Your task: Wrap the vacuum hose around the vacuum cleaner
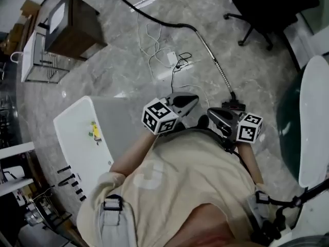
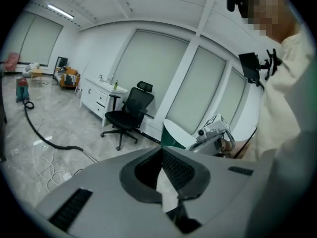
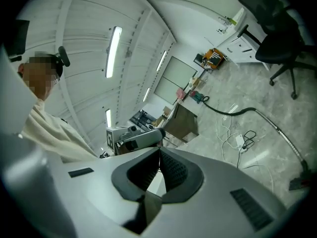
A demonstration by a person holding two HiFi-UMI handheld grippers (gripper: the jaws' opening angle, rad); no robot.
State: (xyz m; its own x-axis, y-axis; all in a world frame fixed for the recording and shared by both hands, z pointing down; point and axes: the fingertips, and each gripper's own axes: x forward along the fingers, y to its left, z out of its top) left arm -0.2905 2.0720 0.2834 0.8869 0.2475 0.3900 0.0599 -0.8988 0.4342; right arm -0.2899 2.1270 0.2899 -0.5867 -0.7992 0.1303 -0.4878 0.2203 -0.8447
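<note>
**While the hose lies stretched across the floor, both tongs are shut and empty**

Where I stand, the grey marble floor (image 1: 118,71) takes up most of the room. The person (image 1: 185,174) in a cream shirt stands mid-floor beside a long white table (image 1: 77,133). A round white-topped table (image 1: 316,112) sits on their other side. A dark wooden cabinet (image 1: 74,24) stands well off, and a black office chair (image 1: 267,6) stands apart by the wall.

The vacuum hose (image 1: 154,17) runs in a loose black line over the floor and joins a metal wand (image 1: 216,68). The wand ends in a dark floor head (image 1: 234,106) close in front of the person. At the hose's far end, small and distant in the left gripper view, sits what looks like the vacuum cleaner (image 2: 22,89), a red and teal canister. No loop of hose goes around it.

The left gripper (image 1: 195,101) and right gripper (image 1: 209,112) are held up before the chest, tips turned toward each other, near but not touching. Each gripper's own view shows the jaws pressed together with nothing between them. Neither touches the hose.

Thin white cables (image 1: 149,50) and a small power strip (image 1: 171,58) lie beside the wand.
</note>
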